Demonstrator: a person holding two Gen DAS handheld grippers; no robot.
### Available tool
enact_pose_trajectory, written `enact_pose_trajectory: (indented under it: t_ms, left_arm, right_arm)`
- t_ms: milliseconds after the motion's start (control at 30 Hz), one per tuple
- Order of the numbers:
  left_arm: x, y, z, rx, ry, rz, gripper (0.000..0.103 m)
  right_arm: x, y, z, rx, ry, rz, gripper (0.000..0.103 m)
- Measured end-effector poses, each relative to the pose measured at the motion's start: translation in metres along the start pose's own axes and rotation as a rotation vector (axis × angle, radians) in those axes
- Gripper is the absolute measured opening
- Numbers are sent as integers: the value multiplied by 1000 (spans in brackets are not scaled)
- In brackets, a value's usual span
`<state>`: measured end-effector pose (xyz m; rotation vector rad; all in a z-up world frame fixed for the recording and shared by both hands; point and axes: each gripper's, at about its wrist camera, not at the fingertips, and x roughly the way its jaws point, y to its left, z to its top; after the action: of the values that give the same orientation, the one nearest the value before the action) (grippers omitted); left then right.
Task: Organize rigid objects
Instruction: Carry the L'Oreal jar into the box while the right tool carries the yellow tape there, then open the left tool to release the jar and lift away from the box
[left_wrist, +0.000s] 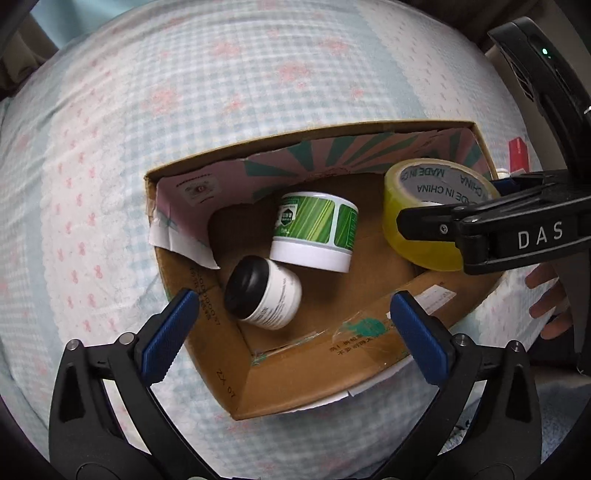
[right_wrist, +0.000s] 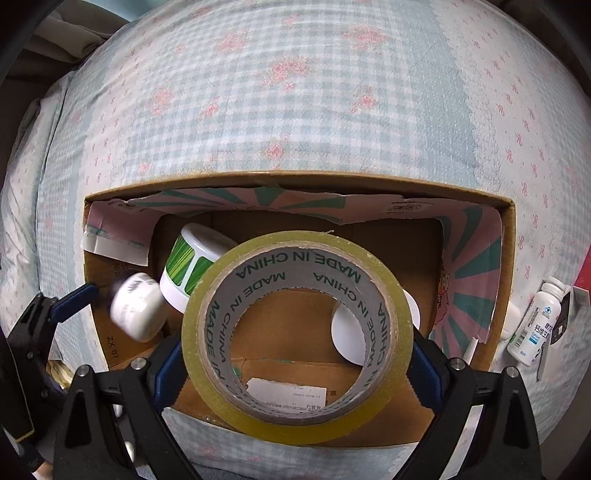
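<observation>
An open cardboard box (left_wrist: 325, 373) lies on the bed; it also shows in the right wrist view (right_wrist: 506, 236). Inside lie a green-labelled white tub (left_wrist: 314, 230) and a small white jar with a black lid (left_wrist: 264, 293), which also shows blurred in the right wrist view (right_wrist: 138, 312). My right gripper (right_wrist: 297, 352) is shut on a yellow tape roll (right_wrist: 391, 291) and holds it over the box; the roll also shows in the left wrist view (left_wrist: 417, 210). My left gripper (left_wrist: 295, 336) is open and empty above the box's near corner, by the small jar.
A white round lid (right_wrist: 349, 336) lies in the box behind the roll. A white pill bottle (right_wrist: 533, 328) and a red item (right_wrist: 583, 273) lie on the checked bedspread (right_wrist: 295, 92) right of the box. A hand (left_wrist: 550, 306) shows at the right.
</observation>
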<state>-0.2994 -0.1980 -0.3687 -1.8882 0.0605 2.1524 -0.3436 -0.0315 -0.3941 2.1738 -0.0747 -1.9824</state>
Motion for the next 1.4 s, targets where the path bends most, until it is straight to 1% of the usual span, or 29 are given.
enact_pose_trajectory:
  t_ms: [67, 133, 200, 333, 500, 767, 867, 967, 1067, 1233, 1300, 1400]
  left_arm:
    - [-3, -5, -2, 24, 0, 15, 103]
    - [-9, -6, -6, 17, -9, 6, 103]
    - [-15, -4, -11, 7, -14, -4, 103]
    - [-28, -4, -20, 0, -40, 15, 103]
    - [-49, 0, -31, -27, -78, 22, 103]
    - [-81, 1, -49, -50, -138, 32, 103]
    - [-99, -4, -55, -43, -171, 58, 103]
    - [-120, -7, -61, -42, -212, 83, 103]
    - [-140, -10, -66, -43, -249, 87, 103]
    - [-161, -26, -66, -27, -275, 38, 103]
    - [-165, -39, -66, 3, -281, 35, 103]
    - [-173, -57, -66, 24, -315, 29, 103]
  right_arm:
    - [-10, -2, -1, 7, -36, 18, 102]
    - [-19, -2, -2, 4, -56, 29, 102]
    - [-26, -2, -5, 5, -75, 19, 102]
    - [-35, 0, -15, 13, -83, 6, 103]
    - [-48, 4, -31, -7, -97, -12, 102]
    - [-79, 11, -55, -28, -176, -24, 103]
    - [-94, 13, -66, -39, -211, -27, 103]
    - [-114, 14, -79, -50, -274, -44, 103]
    - [-135, 15, -95, -60, -335, -73, 103]
    - [-168, 6, -128, -34, -425, -149, 102]
    - [-181, -2, -143, -8, -459, -175, 102]
    - [-195, -17, -164, 41, -482, -208, 103]
